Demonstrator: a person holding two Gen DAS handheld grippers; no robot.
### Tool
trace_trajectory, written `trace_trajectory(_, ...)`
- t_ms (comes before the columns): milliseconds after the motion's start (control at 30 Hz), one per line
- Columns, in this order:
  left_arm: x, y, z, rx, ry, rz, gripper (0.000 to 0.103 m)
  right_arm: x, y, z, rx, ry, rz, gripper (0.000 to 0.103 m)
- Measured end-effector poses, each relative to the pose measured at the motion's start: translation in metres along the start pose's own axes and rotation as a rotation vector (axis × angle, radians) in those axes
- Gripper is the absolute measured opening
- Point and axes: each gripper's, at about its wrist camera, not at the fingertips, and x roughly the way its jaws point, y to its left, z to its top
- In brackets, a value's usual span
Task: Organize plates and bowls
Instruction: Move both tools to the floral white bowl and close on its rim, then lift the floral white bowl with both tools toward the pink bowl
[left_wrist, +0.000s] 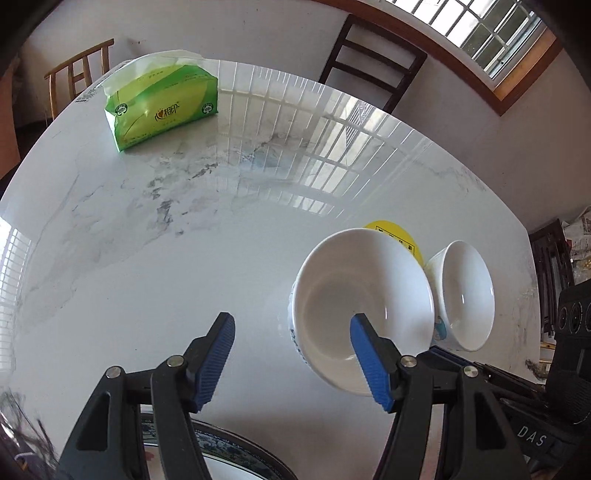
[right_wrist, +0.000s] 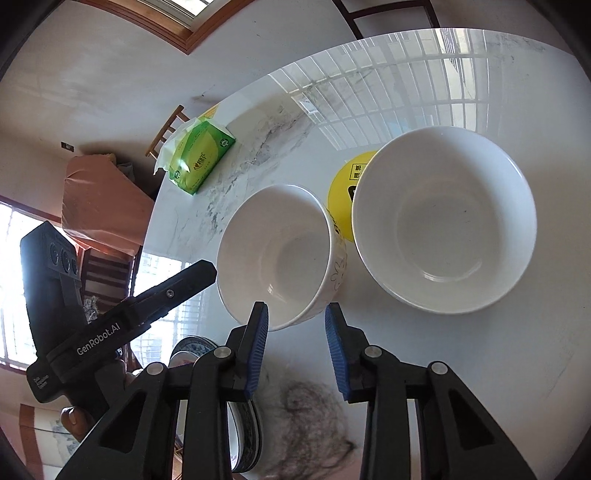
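Both tongs empty, both spread, above the glossy white marble-patterned desk (left_wrist: 155, 236).

Left tongs (left_wrist: 291, 360): blue ribbed pads wide apart, nothing between them. In the left wrist view the right-hand pad (left_wrist: 369, 363) overlaps the near rim of the white ceramic bowl with printed outer wall (left_wrist: 360, 299); I cannot tell whether it touches.

Right tongs (right_wrist: 297, 349): pads parted, gap narrower than on the left tongs, nothing gripped. Their tips sit just at the near rim of that same printed bowl (right_wrist: 275, 254) in the right wrist view; contact not determinable.

Bowls: two on the desk, both upright, both empty. The larger plain white ceramic bowl (right_wrist: 443, 218) stands just to the right of the printed one; from the right wrist view a narrow strip of desk shows between them. In the left wrist view it appears further right (left_wrist: 463, 293) and looks smaller.

Round yellow disc with black print (right_wrist: 347, 192) lies flat on the desk on the far side of the two bowls, partly hidden by both.

Plate with blue-and-white patterned rim (left_wrist: 236, 448) at the near desk edge, under the left tongs; mostly hidden.

Green plastic tissue pack (left_wrist: 162, 107) at the far left of the desk, well apart from the bowls. Dark wooden chair (left_wrist: 373, 59) beyond the far edge.
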Motion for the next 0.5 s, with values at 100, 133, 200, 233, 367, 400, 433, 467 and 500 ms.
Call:
trace_trajectory(100,0.005,-0.002,0.001,0.01,-0.006,0.028,0.067,0.005,0.001,0.003,-0.001,0.0,-0.014,0.026)
trace_trajectory(133,0.008,-0.003,0.002,0.014,0.002,0.032,0.067,0.006,0.002,0.004,-0.002,0.0,-0.017,0.026)
trace_trajectory(200,0.012,-0.004,0.004,0.023,0.006,0.056,0.066,0.009,0.002,0.007,-0.003,0.002,-0.033,0.026)
trace_trajectory(233,0.014,-0.005,0.004,0.026,0.007,0.068,0.064,0.01,0.002,0.008,-0.001,0.004,-0.042,0.026)
trace_trajectory(367,0.029,0.0,0.004,-0.007,0.064,0.044,0.01,0.015,0.003,0.012,-0.006,0.009,-0.071,0.026)
trace_trajectory(400,0.03,0.002,0.004,-0.022,0.053,0.045,0.009,0.016,0.002,0.012,-0.01,0.01,-0.076,0.026)
trace_trajectory(433,0.028,0.002,0.003,-0.022,0.031,0.05,0.009,0.017,0.002,0.013,-0.013,0.01,-0.081,0.025)
trace_trajectory(467,0.027,0.001,0.004,-0.01,0.017,0.065,0.009,0.019,0.002,0.014,-0.015,0.012,-0.085,0.024)
trace_trajectory(500,0.026,0.0,0.003,-0.003,0.012,0.076,0.009,0.022,0.002,0.014,-0.015,0.018,-0.088,0.022)
